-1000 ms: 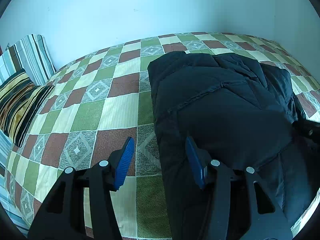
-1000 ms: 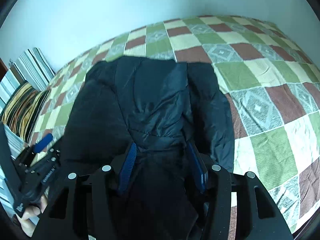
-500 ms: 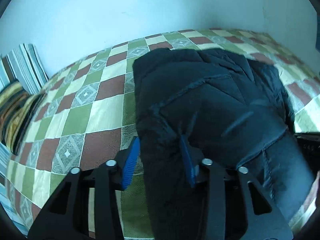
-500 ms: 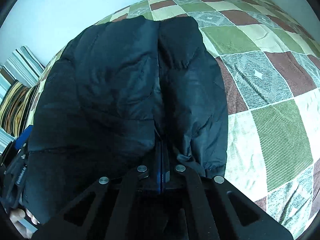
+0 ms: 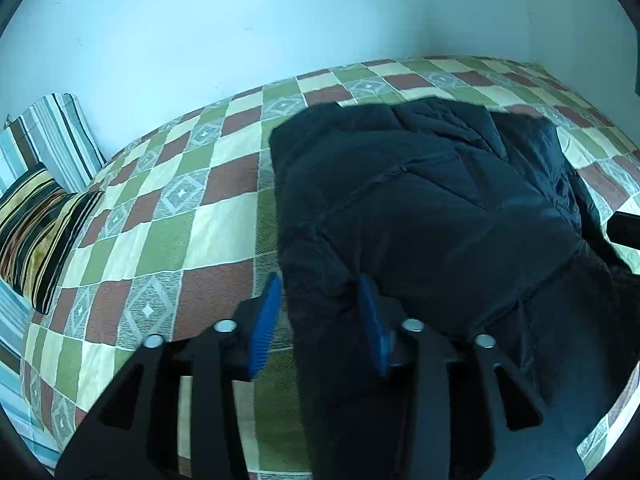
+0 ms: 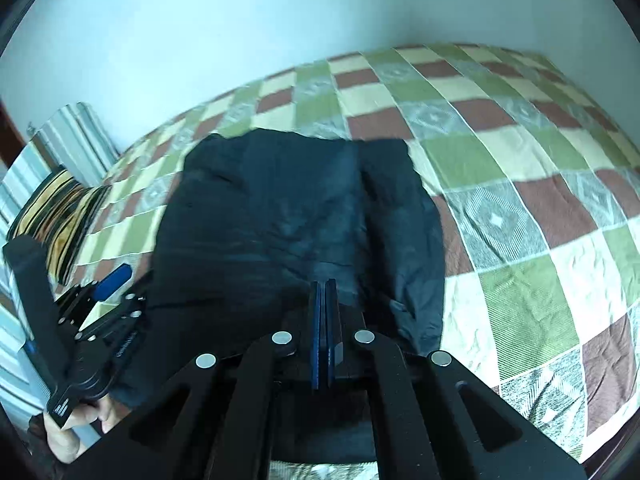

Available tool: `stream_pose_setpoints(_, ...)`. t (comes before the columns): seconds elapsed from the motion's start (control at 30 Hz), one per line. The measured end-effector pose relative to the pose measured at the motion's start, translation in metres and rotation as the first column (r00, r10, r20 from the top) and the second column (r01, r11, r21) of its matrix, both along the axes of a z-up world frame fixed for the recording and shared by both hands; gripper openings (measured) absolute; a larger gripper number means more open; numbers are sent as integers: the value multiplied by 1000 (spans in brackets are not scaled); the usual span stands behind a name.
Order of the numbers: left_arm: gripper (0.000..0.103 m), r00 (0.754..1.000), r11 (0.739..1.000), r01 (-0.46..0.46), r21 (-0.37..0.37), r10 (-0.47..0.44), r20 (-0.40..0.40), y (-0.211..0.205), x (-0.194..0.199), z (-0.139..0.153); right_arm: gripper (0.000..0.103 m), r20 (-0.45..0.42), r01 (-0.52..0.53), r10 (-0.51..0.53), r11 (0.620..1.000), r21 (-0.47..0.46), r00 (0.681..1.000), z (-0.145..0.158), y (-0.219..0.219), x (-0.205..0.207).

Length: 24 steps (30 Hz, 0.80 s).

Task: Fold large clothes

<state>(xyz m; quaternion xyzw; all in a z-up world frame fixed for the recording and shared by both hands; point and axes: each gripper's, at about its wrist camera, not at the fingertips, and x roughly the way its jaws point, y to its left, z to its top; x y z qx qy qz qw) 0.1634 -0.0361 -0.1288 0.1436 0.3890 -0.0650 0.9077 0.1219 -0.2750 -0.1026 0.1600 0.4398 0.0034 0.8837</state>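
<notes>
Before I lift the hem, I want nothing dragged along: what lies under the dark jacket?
The dark jacket lies on the checked bedspread, which shows all around it. Whatever sits directly beneath the padding is covered and cannot be seen.

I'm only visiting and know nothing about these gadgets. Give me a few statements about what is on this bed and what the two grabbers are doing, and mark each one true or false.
1. A dark padded jacket lies on a checked bedspread. True.
2. The right gripper has its jaws wide apart. False: its blue pads are pressed together, and whether any fabric is pinched between them cannot be seen.
3. The left gripper has jacket fabric between its blue pads. True: the jacket's edge sits between them; its jaws have just been opening.
4. The striped pillows lie on top of the jacket. False: they sit at the bed's far left, apart from it.
5. The wall behind the bed is patterned. False: it is plain and pale.
</notes>
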Motion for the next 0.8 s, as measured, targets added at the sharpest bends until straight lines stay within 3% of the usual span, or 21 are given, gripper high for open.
stream_pose_setpoints(0.13,56,1000,995,-11,-99,11,7,10,-5,21,40,21,-33,33,999,-5,999,8,15,-8)
stream_pose_setpoints(0.3,58,999,991,34,-129,-36,-10,3,-11,23,40,-32,-56,55,998,-31,998,-6,20,-1)
stream_pose_setpoints(0.37,58,999,991,33,-130,-36,-25,1,-10,17,52,-63,-38,37,999,-14,997,-14,12,5)
stream_pose_setpoints(0.43,59,999,991,29,-134,-35,-38,1,-9,11,57,-86,-34,35,999,5,996,-20,9,6)
stream_pose_setpoints(0.53,59,998,991,32,-131,-38,-45,1,-7,7,58,-112,-48,52,998,33,992,-31,9,10)
stream_pose_setpoints(0.6,60,998,991,34,-126,-40,-46,0,-8,6,49,-125,-60,69,996,71,990,-38,9,11)
stream_pose_setpoints(0.63,59,998,991,37,-129,-42,-44,0,-8,7,37,-130,-63,73,995,77,989,-39,9,11)
stream_pose_setpoints(0.7,59,998,990,42,-131,-48,-42,0,-9,8,27,-132,-72,80,995,65,988,-41,10,10)
stream_pose_setpoints(0.8,60,996,989,55,-134,-63,-57,-2,-8,4,23,-149,-79,83,996,32,985,-45,11,11)
